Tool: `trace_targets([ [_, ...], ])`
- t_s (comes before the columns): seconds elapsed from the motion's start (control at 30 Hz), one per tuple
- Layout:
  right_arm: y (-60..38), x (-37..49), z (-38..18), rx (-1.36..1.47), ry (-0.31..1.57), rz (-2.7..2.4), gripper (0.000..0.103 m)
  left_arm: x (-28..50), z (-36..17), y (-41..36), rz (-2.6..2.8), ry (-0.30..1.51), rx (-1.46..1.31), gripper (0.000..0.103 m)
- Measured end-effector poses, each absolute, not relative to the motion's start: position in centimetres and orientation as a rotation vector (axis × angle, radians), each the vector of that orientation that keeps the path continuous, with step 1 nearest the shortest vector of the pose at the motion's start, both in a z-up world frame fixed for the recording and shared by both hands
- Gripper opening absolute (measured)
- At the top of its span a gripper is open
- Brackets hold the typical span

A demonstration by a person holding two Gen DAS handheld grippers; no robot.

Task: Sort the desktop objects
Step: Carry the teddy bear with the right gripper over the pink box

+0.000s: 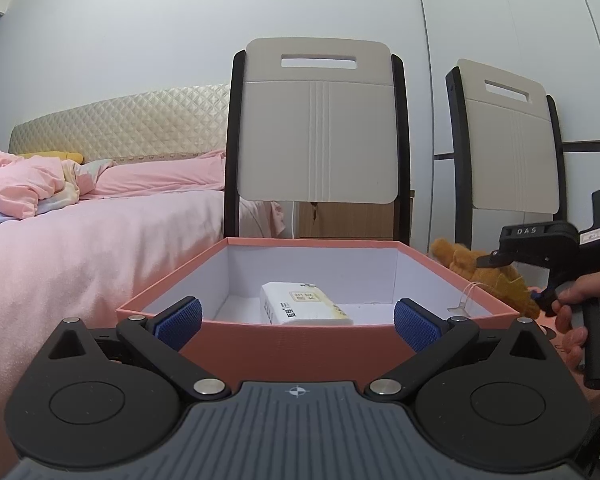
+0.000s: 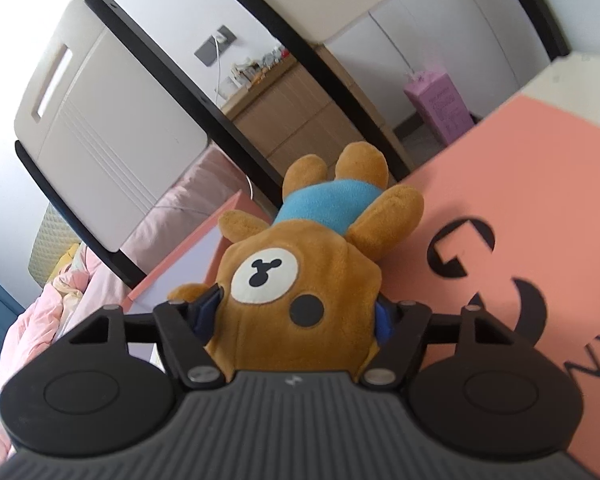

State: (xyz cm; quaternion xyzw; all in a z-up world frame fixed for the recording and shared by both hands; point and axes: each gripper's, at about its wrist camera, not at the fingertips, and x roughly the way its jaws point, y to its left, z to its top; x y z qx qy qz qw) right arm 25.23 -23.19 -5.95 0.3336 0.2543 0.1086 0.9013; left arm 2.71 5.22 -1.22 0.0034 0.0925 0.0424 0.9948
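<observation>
Left wrist view: the left gripper (image 1: 298,322), blue pads spread apart and holding nothing, faces an open salmon-pink cardboard box (image 1: 300,344) containing a white wrapped tissue pack (image 1: 304,306). Right wrist view: the right gripper (image 2: 296,316) is clamped on a brown plush bear in a blue shirt (image 2: 300,256), beside the box's pink lid (image 2: 540,208).
</observation>
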Motion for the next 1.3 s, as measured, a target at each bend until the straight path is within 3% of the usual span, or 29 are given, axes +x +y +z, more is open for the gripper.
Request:
trace_targets([
  [0.3, -20.7, 21.5, -0.7, 0.489, 0.34, 0.279, 0.072, 2.6, -1.1, 5.1, 0.103, 0.173, 0.022, 0.103],
  [0.5, -16.2, 21.3, 1.6, 0.34, 0.329, 0.403, 0.072, 2.6, -0.7, 5.8, 0.12, 0.16, 0.021, 0.103],
  [0.8, -7.4, 24.0, 4.0, 0.242, 0.441, 0.621, 0.072, 2.9, 0.5, 8.9, 0.198, 0.147, -0.045, 0.103],
  [1.3, 3.1, 27.4, 0.2, 0.104, 0.788, 0.652, 0.074, 2.2, 1.6, 10.9, 0.21, 0.125, -0.12, 0.103],
])
